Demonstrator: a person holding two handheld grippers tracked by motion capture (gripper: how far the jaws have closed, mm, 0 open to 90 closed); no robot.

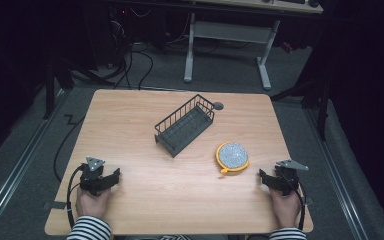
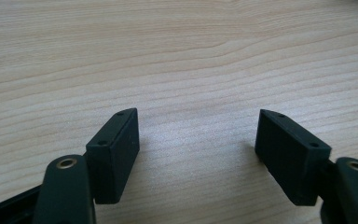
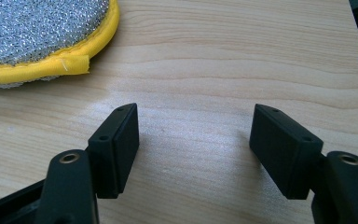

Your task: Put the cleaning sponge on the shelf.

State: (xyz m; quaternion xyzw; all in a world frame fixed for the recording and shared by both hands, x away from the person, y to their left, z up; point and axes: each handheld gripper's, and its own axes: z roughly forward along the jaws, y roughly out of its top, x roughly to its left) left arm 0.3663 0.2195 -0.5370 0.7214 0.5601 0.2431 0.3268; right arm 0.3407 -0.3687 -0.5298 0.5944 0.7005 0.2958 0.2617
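1. From above, the left gripper (image 1: pixel 111 178) and right gripper (image 1: pixel 264 178) rest at the table's (image 1: pixel 130 115) near corners, both gaping and empty.
2. The scrubber (image 1: pixel 232 156) lies toward the right edge, near the right gripper; a rack (image 1: pixel 184 125) stands mid-table.
3. The right gripper view catches the scrubber's (image 3: pixel 37 32) yellow hem; the left gripper view, bare wood.

The light wooden tabletop (image 1: pixel 130 125) stands on a grey floor (image 1: pixel 220 75) in a dark room. Behind it stands a white-legged desk (image 1: pixel 265 65), with black cables (image 1: pixel 135 60) trailing across the floor.
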